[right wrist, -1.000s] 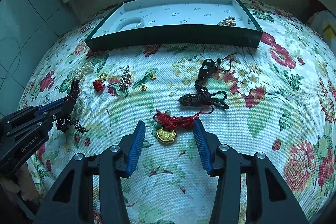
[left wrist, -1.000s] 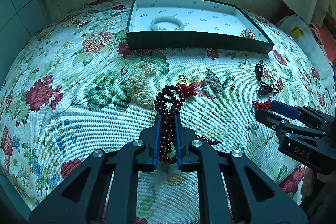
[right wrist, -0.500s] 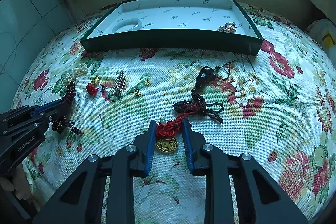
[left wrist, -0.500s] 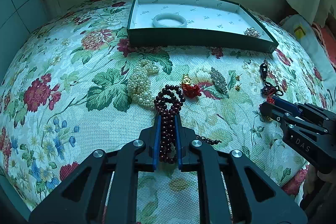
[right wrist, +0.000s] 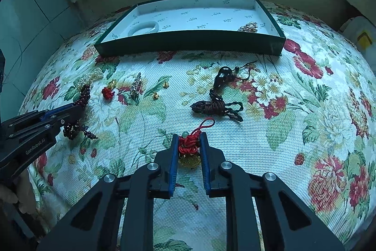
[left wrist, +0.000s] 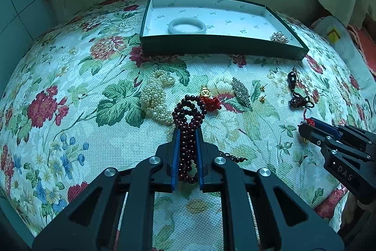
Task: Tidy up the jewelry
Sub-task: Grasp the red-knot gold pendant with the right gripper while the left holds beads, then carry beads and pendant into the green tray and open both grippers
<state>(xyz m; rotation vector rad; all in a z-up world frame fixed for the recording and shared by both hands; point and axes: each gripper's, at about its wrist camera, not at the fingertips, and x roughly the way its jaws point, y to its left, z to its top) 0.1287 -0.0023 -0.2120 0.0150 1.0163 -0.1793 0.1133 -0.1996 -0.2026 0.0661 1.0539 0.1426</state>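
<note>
My left gripper [left wrist: 187,131] is shut on a dark red bead necklace [left wrist: 188,114] that trails onto the floral cloth. It also shows in the right wrist view [right wrist: 77,107]. My right gripper [right wrist: 189,137] is shut on a red knotted cord with a gold pendant [right wrist: 189,149]; it also shows in the left wrist view [left wrist: 303,127]. A green jewelry box [left wrist: 221,46] stands at the back, holding a white bangle [left wrist: 187,25] and a sparkly brooch [left wrist: 279,37].
On the cloth lie a pearl necklace [left wrist: 156,95], a small red-and-gold charm [left wrist: 209,99], a silver leaf brooch [left wrist: 240,91], two gold ear studs [left wrist: 262,93] and a black cord necklace [right wrist: 218,98]. A wall rises behind the box.
My right gripper closed from wide open onto the red cord pendant. Both grippers have drawn back a little with their pieces held.
</note>
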